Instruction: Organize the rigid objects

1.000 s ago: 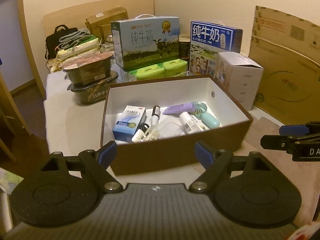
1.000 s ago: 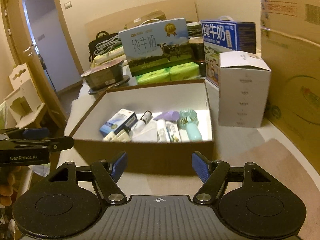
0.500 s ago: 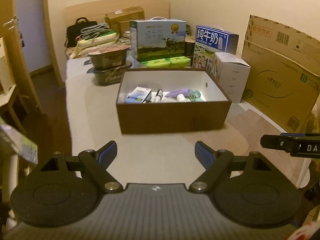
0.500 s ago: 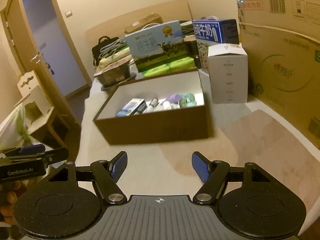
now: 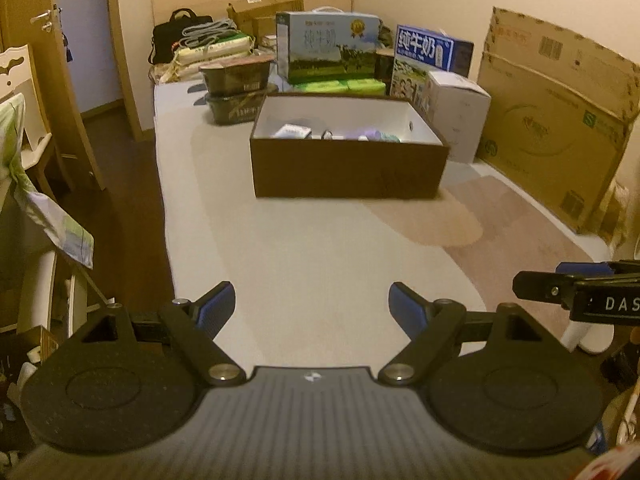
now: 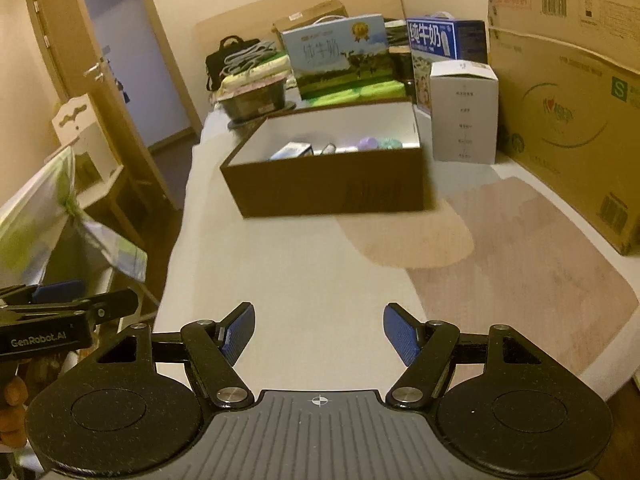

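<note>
A brown box (image 5: 348, 168) with a white inside stands in the middle of the bed-like surface, far ahead of both grippers; it shows too in the right wrist view as the brown box (image 6: 332, 184). Several small items lie in it, among them a blue-white carton (image 5: 291, 132) and a purple object (image 5: 372, 134). My left gripper (image 5: 312, 306) is open with nothing between its blue pads. My right gripper (image 6: 319, 334) is open and empty too. Each gripper appears at the edge of the other's view.
Behind the box stand milk cartons (image 5: 328, 50), green packs (image 5: 340, 86), dark food tubs (image 5: 236, 80), a white carton (image 5: 460, 116) and a bag (image 5: 176, 36). A big flat cardboard sheet (image 5: 556, 120) leans at right. A chair (image 6: 88, 140), cloth and a door lie left.
Both grippers have drawn back from the brown box, which now looks smaller and farther away. More of the bare surface lies in front of the fingers. The jaws stay open.
</note>
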